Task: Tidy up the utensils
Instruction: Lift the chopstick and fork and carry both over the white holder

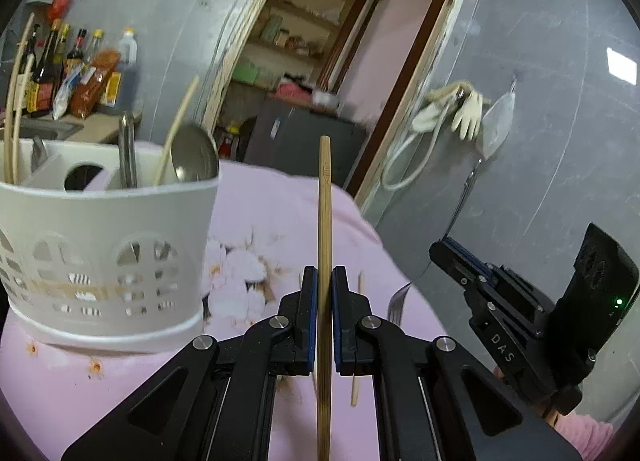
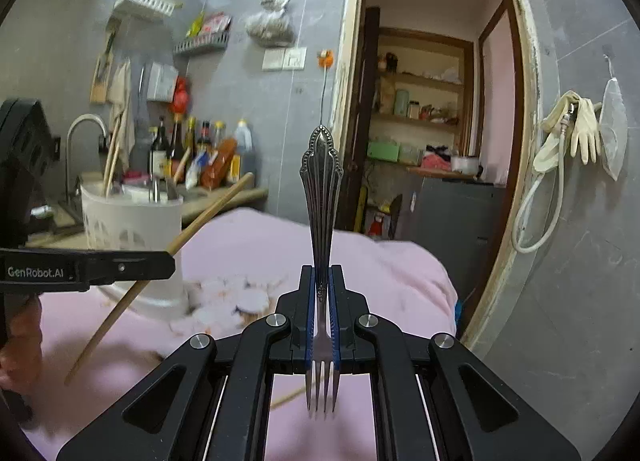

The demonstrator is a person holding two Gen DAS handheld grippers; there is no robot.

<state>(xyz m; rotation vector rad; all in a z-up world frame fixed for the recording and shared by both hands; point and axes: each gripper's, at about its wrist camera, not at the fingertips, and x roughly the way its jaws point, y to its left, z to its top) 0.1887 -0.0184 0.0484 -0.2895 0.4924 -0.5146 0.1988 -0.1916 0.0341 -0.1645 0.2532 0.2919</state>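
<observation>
left gripper (image 1: 324, 293) clamps my chopstick (image 1: 324, 221) upright | right gripper (image 2: 323, 293) pinches fork (image 2: 321, 221) handle-up, tines down | both lifted, I judge, to drop into caddy (image 1: 104, 229)

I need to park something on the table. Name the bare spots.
Free: pink cloth right of the white utensil holder, toward the far edge. Crowded: the near cloth, where a loose chopstick lies by the left gripper and its held chopstick.

Left hand-held gripper (image 1: 324, 281) clamps upright chopstick (image 1: 324, 213) beside caddy (image 1: 108, 229)
</observation>
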